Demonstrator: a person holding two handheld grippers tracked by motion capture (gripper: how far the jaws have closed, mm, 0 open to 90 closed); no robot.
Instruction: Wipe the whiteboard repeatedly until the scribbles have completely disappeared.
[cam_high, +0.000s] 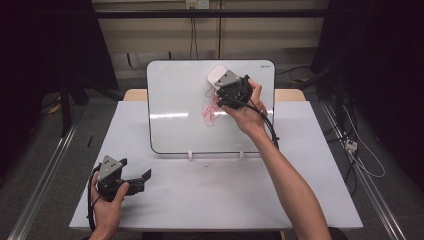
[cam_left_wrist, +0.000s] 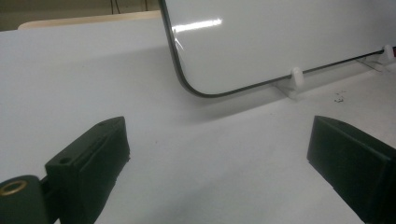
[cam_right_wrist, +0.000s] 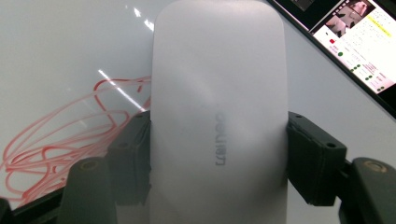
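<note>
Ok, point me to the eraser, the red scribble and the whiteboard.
eraser (cam_right_wrist: 217, 107), right gripper view, middle of its white back.
red scribble (cam_right_wrist: 70, 130), right gripper view, its looping lines.
whiteboard (cam_high: 175, 100), high view, bare left part.

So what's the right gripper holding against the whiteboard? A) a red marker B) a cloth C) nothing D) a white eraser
D: the right gripper is shut on a white eraser, held against the whiteboard beside red scribbles.
</note>
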